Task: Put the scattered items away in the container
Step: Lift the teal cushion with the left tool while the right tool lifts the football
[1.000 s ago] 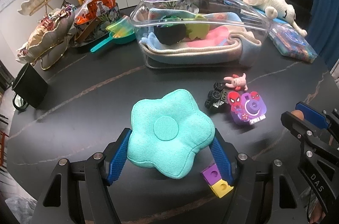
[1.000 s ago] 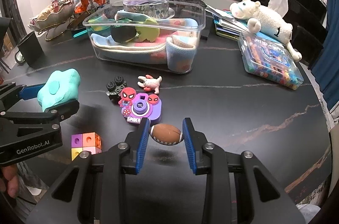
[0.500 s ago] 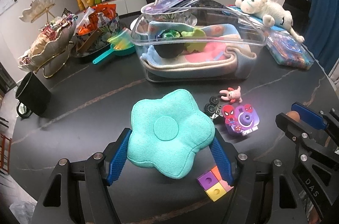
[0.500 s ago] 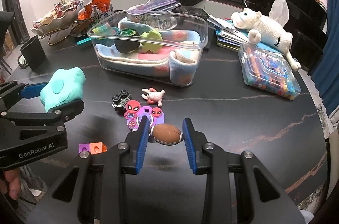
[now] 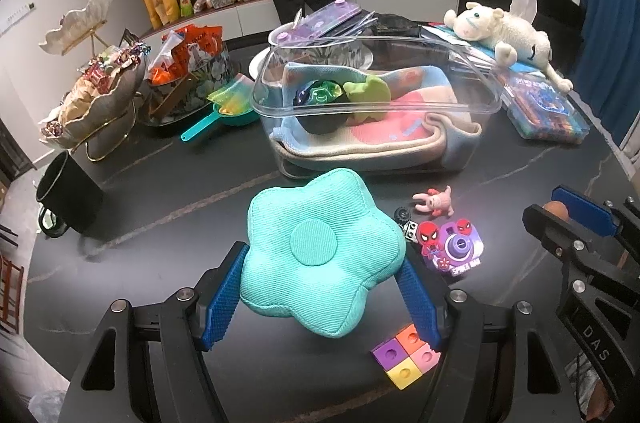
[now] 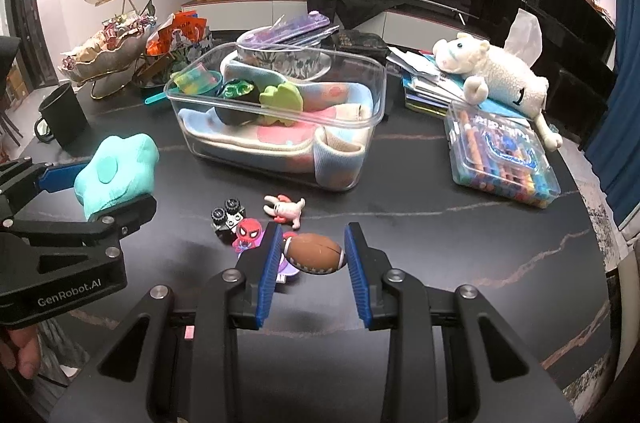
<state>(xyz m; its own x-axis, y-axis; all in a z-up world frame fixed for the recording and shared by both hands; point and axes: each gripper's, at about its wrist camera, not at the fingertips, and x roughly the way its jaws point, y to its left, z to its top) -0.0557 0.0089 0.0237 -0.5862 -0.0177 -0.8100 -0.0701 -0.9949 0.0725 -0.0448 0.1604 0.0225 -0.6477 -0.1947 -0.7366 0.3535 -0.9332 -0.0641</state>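
Bin (image 5: pixel 400 111) sits dead ahead of our left gripper (image 5: pixel 320 287), clamping the cushion (image 5: pixel 316 251); right gripper (image 6: pixel 312 259) pinches the football (image 6: pixel 316 253).

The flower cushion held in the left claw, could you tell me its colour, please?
Turquoise, in ribbed fabric; the flower cushion shows best in the left wrist view.

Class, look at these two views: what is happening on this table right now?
A person holds a gripper in each hand. The left gripper is shut on a teal flower cushion; the right gripper is shut on a small toy football. Both are lifted near the clear box. A pink bunny, a toy car and coloured cubes lie on the table.
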